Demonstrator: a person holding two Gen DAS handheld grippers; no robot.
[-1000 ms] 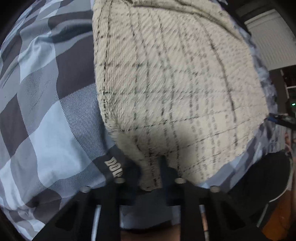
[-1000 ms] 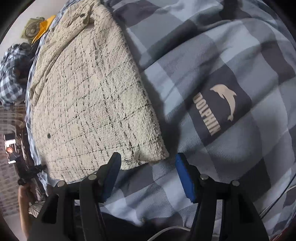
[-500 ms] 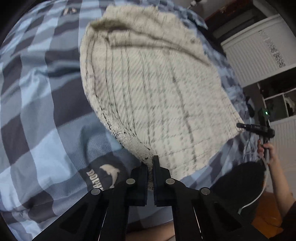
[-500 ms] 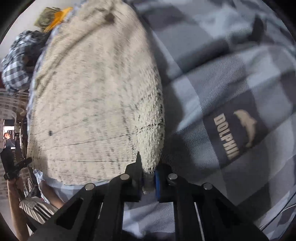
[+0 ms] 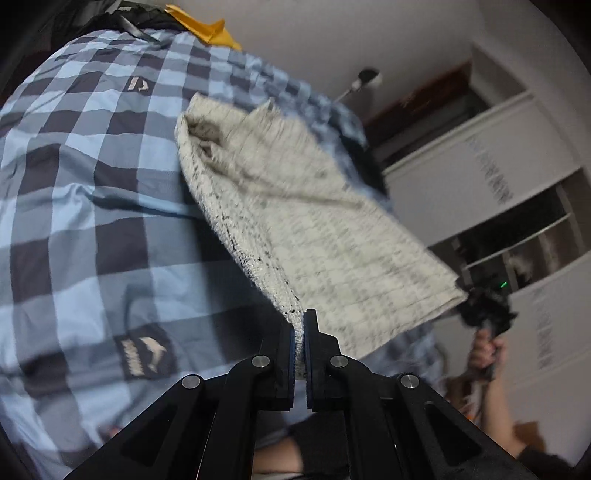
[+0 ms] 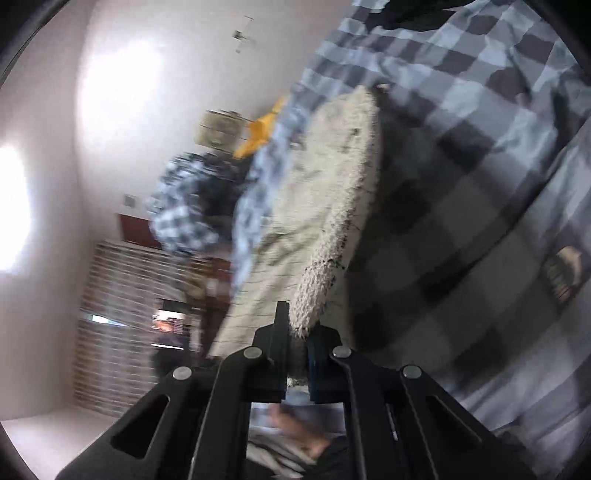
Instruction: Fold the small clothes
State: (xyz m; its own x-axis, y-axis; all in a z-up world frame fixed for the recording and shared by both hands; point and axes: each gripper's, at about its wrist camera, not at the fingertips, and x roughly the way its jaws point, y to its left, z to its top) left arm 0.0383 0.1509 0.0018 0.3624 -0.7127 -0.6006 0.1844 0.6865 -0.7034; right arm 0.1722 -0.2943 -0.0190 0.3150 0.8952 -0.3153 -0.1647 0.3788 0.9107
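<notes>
A cream knitted garment with thin black check lines [image 5: 314,229] hangs lifted above the blue-and-grey checked bedspread [image 5: 92,221]. My left gripper [image 5: 300,332] is shut on its near left corner. My right gripper [image 6: 295,332] is shut on the other near corner of the garment [image 6: 332,206]. The near edge is raised off the bed; the far end still rests on the bedspread [image 6: 480,184]. The right gripper also shows in the left wrist view [image 5: 487,314], held by a hand at the garment's far corner.
A yellow item [image 5: 210,31] and a checked blue shirt [image 6: 184,199] lie at the far end of the bed. White wardrobe doors and shelves [image 5: 517,221] stand to the right. A dolphin logo patch [image 5: 146,356] marks the bedspread.
Both grippers closed on the garment's near corners and lifted them up off the bed. The views have tilted upward, so the room walls now show.
</notes>
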